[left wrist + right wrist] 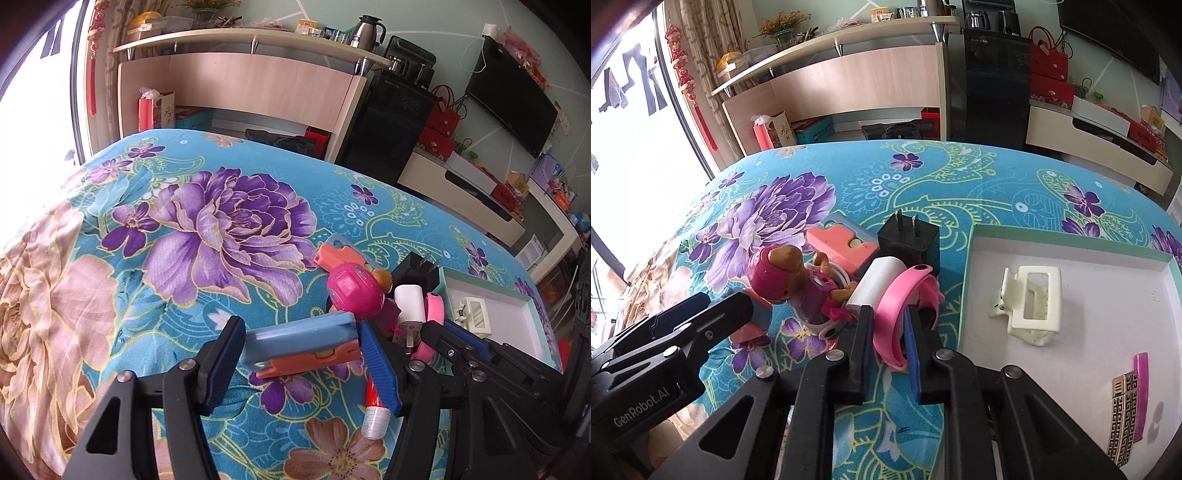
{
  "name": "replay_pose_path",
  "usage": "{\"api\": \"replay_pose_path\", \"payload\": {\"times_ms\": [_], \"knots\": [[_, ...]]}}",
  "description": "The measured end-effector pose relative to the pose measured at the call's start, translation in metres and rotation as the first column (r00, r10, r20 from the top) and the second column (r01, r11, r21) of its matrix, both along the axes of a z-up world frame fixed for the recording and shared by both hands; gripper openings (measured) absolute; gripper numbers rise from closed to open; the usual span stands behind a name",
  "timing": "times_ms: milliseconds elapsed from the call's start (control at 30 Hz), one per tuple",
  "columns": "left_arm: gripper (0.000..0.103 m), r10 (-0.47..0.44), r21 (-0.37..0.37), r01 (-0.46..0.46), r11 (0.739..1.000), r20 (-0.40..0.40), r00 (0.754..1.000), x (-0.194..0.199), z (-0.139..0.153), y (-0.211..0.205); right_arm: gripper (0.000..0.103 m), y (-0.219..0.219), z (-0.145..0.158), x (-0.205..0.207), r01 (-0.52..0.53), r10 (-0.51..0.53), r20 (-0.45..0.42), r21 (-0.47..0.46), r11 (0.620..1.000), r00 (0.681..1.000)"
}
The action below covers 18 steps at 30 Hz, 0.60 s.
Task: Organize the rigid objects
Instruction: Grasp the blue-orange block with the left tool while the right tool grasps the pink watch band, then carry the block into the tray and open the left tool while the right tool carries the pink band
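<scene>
My left gripper (299,343) is shut on a blue and orange box cutter (303,341), held just above the floral cloth; it also shows in the right wrist view (738,306). My right gripper (888,328) is shut on a pink wristband (905,299); it also shows in the left wrist view (436,328). Beside it lie a pink toy figure (786,280), a white charger (875,284), a black plug adapter (908,240) and a second orange and blue cutter (842,243). The white tray (1071,251) holds a cream hair clip (1030,302).
A patterned gold and pink clip (1126,406) lies in the tray's near corner. A red pen (375,410) lies on the cloth under my left gripper. Behind the table stand a wooden shelf unit (240,85), a black dispenser (388,118) and a TV (513,107).
</scene>
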<state>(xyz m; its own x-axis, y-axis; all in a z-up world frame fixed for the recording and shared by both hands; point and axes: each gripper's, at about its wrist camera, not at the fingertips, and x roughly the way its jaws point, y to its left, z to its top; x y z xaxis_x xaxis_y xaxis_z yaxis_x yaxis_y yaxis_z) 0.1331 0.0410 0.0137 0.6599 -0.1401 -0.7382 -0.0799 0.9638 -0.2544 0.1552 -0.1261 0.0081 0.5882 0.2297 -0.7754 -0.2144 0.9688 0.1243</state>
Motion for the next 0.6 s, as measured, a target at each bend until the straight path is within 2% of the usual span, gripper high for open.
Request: {"api": "replay_pose_path", "payload": {"times_ms": [133,333,600], "knots": [[0.067,0.001,0.006,-0.001,1.0,-0.008,1.0,0.001,-0.001,-0.001,0.014,-0.006,-0.002,0.002,0.011,-0.011,-0.017,0.045,0.999,1.0],[0.067,0.007,0.018,-0.007,1.0,-0.001,1.0,0.0,0.001,-0.001,0.011,-0.007,0.0,0.0,0.017,-0.017,-0.008,0.057,0.998,1.0],[0.066,0.025,0.032,-0.027,0.999,0.073,0.997,-0.009,0.022,0.0,0.01,-0.023,0.032,-0.014,0.048,-0.058,0.084,0.117,0.992,0.995]]}}
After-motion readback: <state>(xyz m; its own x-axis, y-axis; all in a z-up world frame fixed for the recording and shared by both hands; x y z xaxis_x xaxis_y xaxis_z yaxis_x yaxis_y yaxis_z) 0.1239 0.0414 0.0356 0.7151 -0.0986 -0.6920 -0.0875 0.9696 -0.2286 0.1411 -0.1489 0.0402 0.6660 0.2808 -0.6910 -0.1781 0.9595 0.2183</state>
